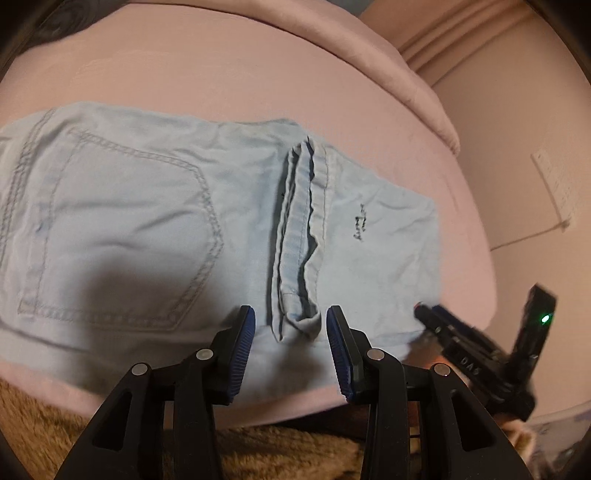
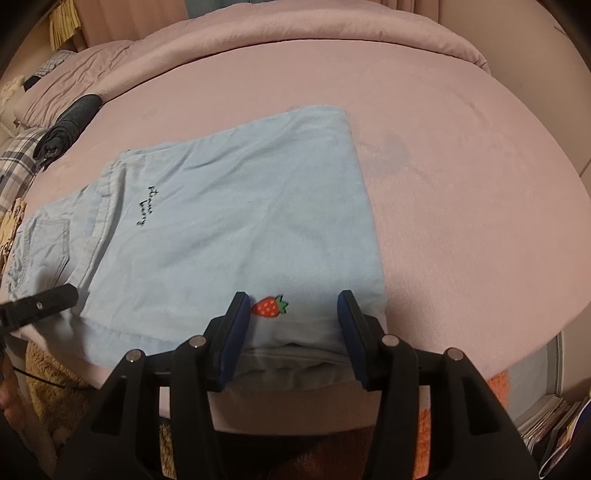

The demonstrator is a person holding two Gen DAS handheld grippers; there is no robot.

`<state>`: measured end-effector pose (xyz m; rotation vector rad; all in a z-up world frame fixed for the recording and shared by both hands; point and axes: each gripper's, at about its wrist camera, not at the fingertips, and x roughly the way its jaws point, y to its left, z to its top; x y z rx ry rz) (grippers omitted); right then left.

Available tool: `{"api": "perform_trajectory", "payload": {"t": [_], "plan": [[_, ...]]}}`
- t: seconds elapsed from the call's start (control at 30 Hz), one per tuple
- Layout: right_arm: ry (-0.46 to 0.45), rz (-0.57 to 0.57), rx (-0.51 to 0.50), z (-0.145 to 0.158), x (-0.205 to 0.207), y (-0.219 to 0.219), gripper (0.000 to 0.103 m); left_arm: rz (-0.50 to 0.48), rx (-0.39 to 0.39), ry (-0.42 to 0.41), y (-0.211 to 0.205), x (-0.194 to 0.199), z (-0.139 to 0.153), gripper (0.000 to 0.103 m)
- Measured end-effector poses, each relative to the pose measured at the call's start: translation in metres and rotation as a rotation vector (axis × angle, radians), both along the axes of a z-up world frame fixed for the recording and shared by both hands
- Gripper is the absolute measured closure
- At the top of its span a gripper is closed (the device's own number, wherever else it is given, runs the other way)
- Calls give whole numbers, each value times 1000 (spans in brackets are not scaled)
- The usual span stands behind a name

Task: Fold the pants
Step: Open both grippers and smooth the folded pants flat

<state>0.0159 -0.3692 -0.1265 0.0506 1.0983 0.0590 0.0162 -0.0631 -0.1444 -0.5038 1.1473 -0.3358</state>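
Light blue pants (image 1: 147, 221) lie folded on a pink bed (image 1: 221, 74), back pocket to the left and the leg hems (image 1: 299, 236) doubled over the middle. My left gripper (image 1: 290, 325) hovers at the near edge, open, with a hem corner lying loose between its fingers. In the right wrist view the pants (image 2: 221, 221) show black script and a strawberry patch (image 2: 269, 305). My right gripper (image 2: 293, 314) is open astride the near folded edge, its pads clear of the cloth. Each gripper shows in the other's view: the right gripper (image 1: 428, 314), the left gripper (image 2: 55, 295).
A rolled dark garment (image 2: 70, 129) and plaid cloth (image 2: 14, 166) lie at the bed's far left. A pink duvet (image 2: 332, 26) is bunched along the back. Below the bed edge are a brown shaggy rug (image 1: 55, 424), an orange mat (image 2: 498, 380) and stacked magazines (image 2: 554, 424).
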Motion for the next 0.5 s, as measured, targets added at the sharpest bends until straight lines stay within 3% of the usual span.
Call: {"api": "perform_trajectory", "payload": {"t": [0.13, 0.33, 0.43, 0.5], "plan": [[8, 1, 34, 4, -6, -5, 51, 3, -37, -7, 9, 5, 10, 64], [10, 23, 80, 18, -17, -7, 39, -25, 1, -90, -7, 27, 30, 55], [-9, 12, 75, 24, -30, -12, 38, -59, -48, -75, -18, 33, 24, 55], [-6, -24, 75, 22, -36, -22, 38, -79, -24, -54, -25, 34, 17, 55]]}}
